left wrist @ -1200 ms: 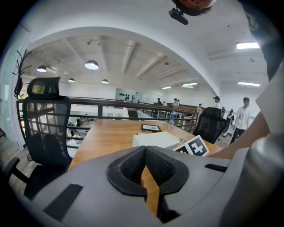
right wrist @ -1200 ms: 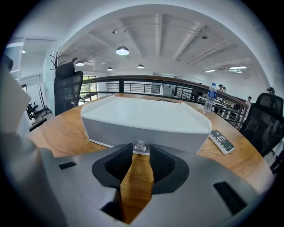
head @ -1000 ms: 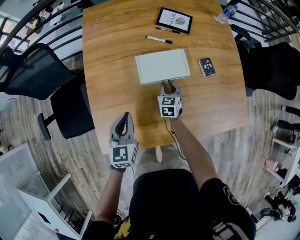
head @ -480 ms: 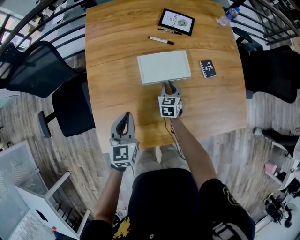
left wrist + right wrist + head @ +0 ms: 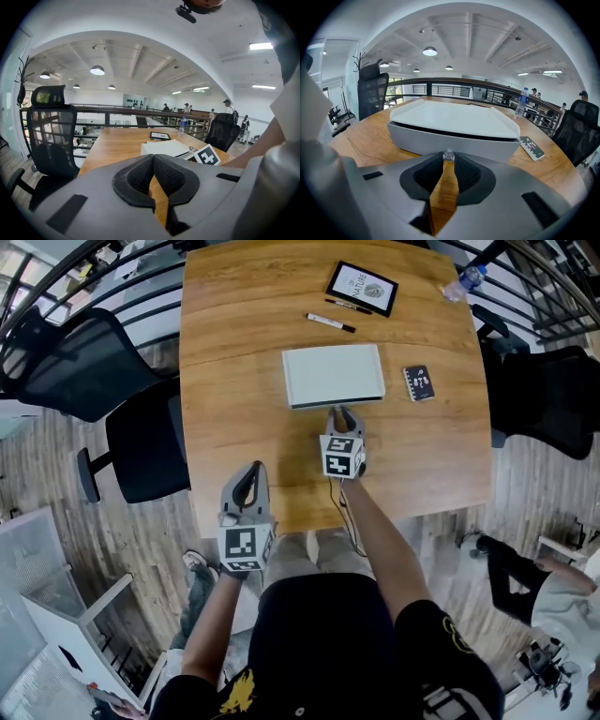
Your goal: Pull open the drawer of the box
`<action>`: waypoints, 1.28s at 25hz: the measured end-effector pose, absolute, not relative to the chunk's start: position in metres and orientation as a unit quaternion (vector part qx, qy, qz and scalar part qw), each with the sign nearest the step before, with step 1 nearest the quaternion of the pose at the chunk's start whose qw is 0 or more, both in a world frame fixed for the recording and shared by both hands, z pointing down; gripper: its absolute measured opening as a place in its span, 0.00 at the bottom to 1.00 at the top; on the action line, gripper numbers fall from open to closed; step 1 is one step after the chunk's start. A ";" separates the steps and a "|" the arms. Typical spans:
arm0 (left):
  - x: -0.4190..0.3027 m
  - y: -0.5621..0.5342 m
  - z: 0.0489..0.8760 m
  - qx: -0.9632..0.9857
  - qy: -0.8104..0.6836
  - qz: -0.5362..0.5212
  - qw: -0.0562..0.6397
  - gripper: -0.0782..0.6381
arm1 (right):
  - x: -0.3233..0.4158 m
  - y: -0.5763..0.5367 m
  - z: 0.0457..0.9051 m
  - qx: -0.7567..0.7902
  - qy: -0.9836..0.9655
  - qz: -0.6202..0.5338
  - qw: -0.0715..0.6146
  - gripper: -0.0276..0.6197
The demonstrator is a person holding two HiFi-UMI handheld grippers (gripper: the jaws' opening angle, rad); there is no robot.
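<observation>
**Right gripper pinching the drawer knob of the box; left gripper idle at the table's near edge**

Nearest the person, the left gripper (image 5: pixel 249 471) hangs over the near edge of the wooden table (image 5: pixel 225 381), at about 7 o'clock from the right gripper (image 5: pixel 343 414). In the left gripper view its jaws meet at the tips, with nothing between them (image 5: pixel 153 159).

The right gripper lies farther in, pointing toward 12 o'clock, with its tips at the near side of the box (image 5: pixel 334 376). In the right gripper view, its jaws have just been closing. They now stand a narrow gap apart, with the pads (image 5: pixel 464 171) pressed on the small clear knob (image 5: pixel 448 155) of the drawer (image 5: pixel 454 143). The drawer's grey front faces the gripper and sits in under the white lid (image 5: pixel 454 119).

The box rests flat near the middle of the table. A small dark booklet (image 5: pixel 418 382) lies just beside it at 3 o'clock.

Beyond the box, at 12 o'clock, lies a marker (image 5: pixel 330 322). A framed card (image 5: pixel 362 288) lies at 1 o'clock, with a thin pen (image 5: pixel 348 306) along its near edge. A water bottle (image 5: pixel 466 281) lies at the far corner, at 2 o'clock.

A black office chair (image 5: pixel 75 362) stands off the table at 9 o'clock.
</observation>
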State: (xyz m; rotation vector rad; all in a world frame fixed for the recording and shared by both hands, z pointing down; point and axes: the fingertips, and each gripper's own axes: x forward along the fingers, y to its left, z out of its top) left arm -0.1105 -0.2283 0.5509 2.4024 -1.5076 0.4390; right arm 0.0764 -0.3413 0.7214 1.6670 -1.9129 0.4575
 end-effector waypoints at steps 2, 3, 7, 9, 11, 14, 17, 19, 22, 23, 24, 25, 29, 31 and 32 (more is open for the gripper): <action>-0.111 -0.227 0.549 0.829 -0.522 0.153 0.134 0.13 | 0.076 -0.339 0.722 0.618 -0.714 0.170 0.281 0.15; -0.112 -0.226 0.548 0.828 -0.522 0.153 0.133 0.13 | 0.076 -0.339 0.721 0.618 -0.714 0.171 0.282 0.15; -0.115 -0.220 0.547 0.826 -0.524 0.160 0.133 0.13 | 0.076 -0.334 0.724 0.616 -0.713 0.175 0.286 0.15; -0.117 -0.217 0.546 0.824 -0.525 0.162 0.135 0.13 | 0.076 -0.331 0.724 0.616 -0.712 0.177 0.288 0.15; -0.118 -0.215 0.543 0.824 -0.527 0.162 0.130 0.13 | 0.075 -0.329 0.724 0.615 -0.711 0.181 0.290 0.15; -0.116 -0.214 0.539 0.825 -0.528 0.161 0.124 0.13 | 0.076 -0.327 0.723 0.615 -0.710 0.184 0.289 0.15; -0.115 -0.211 0.535 0.824 -0.529 0.159 0.125 0.13 | 0.076 -0.325 0.721 0.618 -0.709 0.184 0.286 0.15; -0.115 -0.209 0.534 0.824 -0.529 0.160 0.124 0.13 | 0.075 -0.322 0.720 0.617 -0.709 0.185 0.287 0.15; -0.115 -0.208 0.531 0.824 -0.529 0.161 0.122 0.13 | 0.076 -0.319 0.722 0.615 -0.709 0.187 0.291 0.15; -0.114 -0.207 0.531 0.824 -0.529 0.161 0.121 0.13 | 0.076 -0.318 0.723 0.615 -0.708 0.188 0.291 0.15; -0.114 -0.207 0.530 0.825 -0.529 0.161 0.121 0.13 | 0.076 -0.318 0.723 0.615 -0.708 0.189 0.291 0.15; -0.114 -0.206 0.530 0.825 -0.529 0.161 0.120 0.13 | 0.076 -0.317 0.723 0.614 -0.708 0.189 0.292 0.15; -0.114 -0.203 0.529 0.825 -0.528 0.161 0.120 0.13 | 0.075 -0.311 0.722 0.610 -0.710 0.190 0.295 0.15; -0.113 -0.201 0.529 0.825 -0.527 0.162 0.121 0.13 | 0.076 -0.309 0.721 0.610 -0.710 0.190 0.296 0.15; -0.111 -0.201 0.529 0.825 -0.527 0.162 0.122 0.13 | 0.076 -0.308 0.720 0.610 -0.711 0.190 0.295 0.15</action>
